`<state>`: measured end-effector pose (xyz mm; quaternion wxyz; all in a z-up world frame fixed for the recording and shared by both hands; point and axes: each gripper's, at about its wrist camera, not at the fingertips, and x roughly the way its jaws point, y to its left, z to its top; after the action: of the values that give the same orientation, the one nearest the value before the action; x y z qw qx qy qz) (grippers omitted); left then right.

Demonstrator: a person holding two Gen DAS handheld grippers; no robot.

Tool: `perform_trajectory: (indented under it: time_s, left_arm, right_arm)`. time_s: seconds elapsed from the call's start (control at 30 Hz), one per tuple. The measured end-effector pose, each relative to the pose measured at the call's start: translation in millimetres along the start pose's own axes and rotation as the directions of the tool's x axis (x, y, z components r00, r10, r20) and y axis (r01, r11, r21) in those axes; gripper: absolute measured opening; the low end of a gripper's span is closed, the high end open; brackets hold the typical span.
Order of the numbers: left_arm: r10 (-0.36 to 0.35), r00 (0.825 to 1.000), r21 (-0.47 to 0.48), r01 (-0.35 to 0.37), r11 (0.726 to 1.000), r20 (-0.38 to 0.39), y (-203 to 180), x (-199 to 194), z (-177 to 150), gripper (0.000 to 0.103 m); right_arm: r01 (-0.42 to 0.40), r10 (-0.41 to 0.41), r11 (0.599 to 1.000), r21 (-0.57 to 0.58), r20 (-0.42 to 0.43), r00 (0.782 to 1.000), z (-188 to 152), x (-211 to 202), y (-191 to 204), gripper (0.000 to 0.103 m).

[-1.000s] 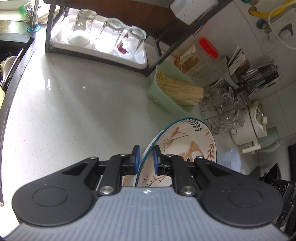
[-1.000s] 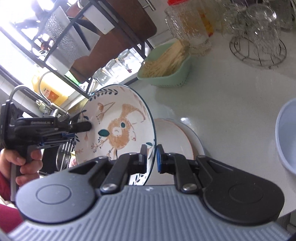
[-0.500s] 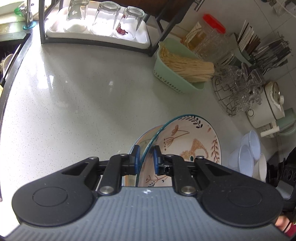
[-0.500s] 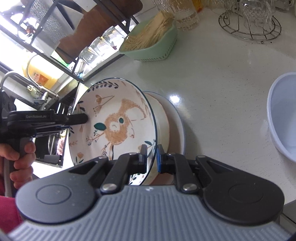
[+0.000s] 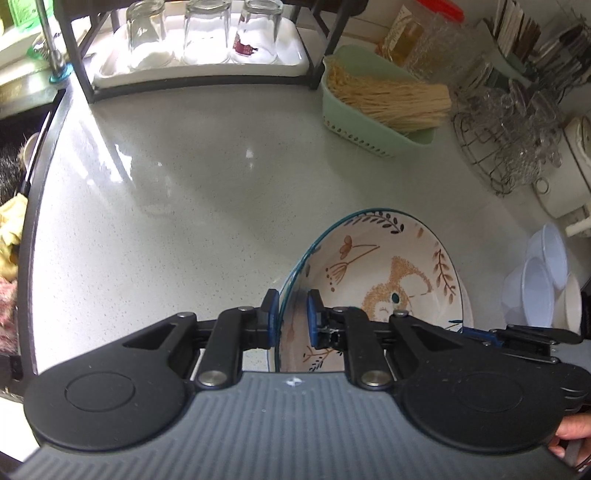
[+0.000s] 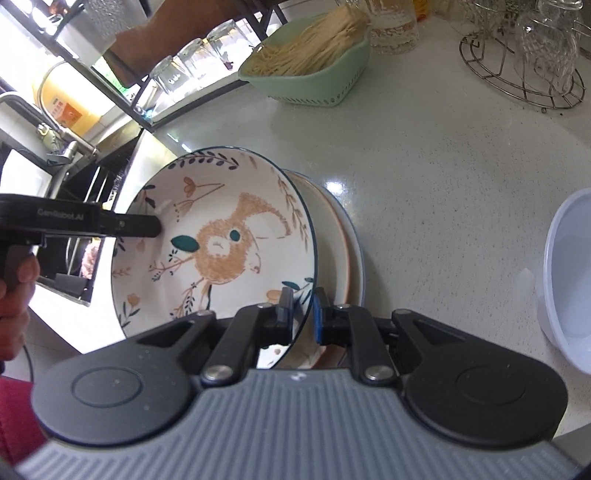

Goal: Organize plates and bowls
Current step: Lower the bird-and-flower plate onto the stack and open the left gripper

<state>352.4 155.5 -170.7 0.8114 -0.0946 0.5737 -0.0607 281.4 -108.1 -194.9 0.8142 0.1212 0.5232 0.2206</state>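
Gripping one painted bowl from both sides

Clamping the rim of the painted bowl (image 5: 388, 280), the left claw (image 5: 290, 319) sits low in the middle of the left wrist view, one blue pad outside the teal edge and one inside. The right claw (image 6: 303, 315) bites the same bowl (image 6: 221, 236) at its lower rim, low centre of the right wrist view, its pads likewise either side of the wall. Both claws are shut on the bowl, which is tilted up on edge with its fox-like picture facing the right camera.

In the right wrist view the left claw (image 6: 157, 227) reaches in level from the left edge, its black finger lying on the bowl's inner wall, with the person's hand (image 6: 14, 291) curled round the grip below it. Just behind the bowl lies a stack of plates (image 6: 347, 254) on the pale bench (image 6: 424, 166); whether bowl and stack touch I cannot tell.

Farther out, a green basket (image 6: 317, 79) of noodles sits at the upper middle, a wire rack (image 6: 517, 74) with glassware at the upper right, and a white bowl (image 6: 569, 280) at the right edge. Upturned glasses (image 5: 201, 31) stand on a white tray (image 5: 199, 70) at the top of the left wrist view.
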Motion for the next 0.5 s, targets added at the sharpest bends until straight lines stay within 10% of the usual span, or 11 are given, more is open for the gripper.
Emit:
perform_trajectory:
  time_s: [0.5]
  left_arm:
    - [0.102,0.993,0.036,-0.099,0.994,-0.068,-16.1,10.9,12.6,0.024]
  right_arm:
    - [0.043,-0.042,0.998,-0.045,0.019,0.999,-0.4,-2.2,10.1,0.017]
